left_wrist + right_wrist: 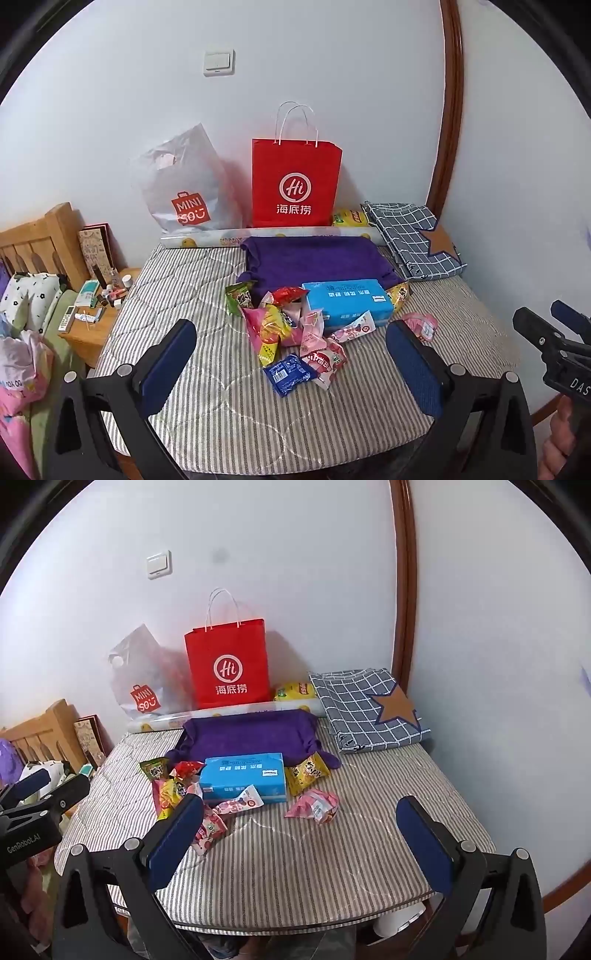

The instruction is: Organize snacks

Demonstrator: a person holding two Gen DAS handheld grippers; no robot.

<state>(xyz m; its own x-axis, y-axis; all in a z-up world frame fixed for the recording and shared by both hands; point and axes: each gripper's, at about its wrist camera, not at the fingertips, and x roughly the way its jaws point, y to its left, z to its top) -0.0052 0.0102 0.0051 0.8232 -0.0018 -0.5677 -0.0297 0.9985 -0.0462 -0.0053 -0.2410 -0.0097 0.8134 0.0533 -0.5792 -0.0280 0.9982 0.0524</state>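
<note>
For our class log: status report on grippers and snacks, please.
Left gripper open, empty. Right gripper open, empty. Snack packets scattered around blue box, untouched. Nothing blocking.

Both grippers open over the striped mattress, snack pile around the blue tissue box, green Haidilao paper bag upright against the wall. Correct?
One error: the Haidilao paper bag is red, not green, as the left wrist view shows. The rest holds: left gripper and right gripper open over the striped mattress, snacks around the blue tissue box.
</note>
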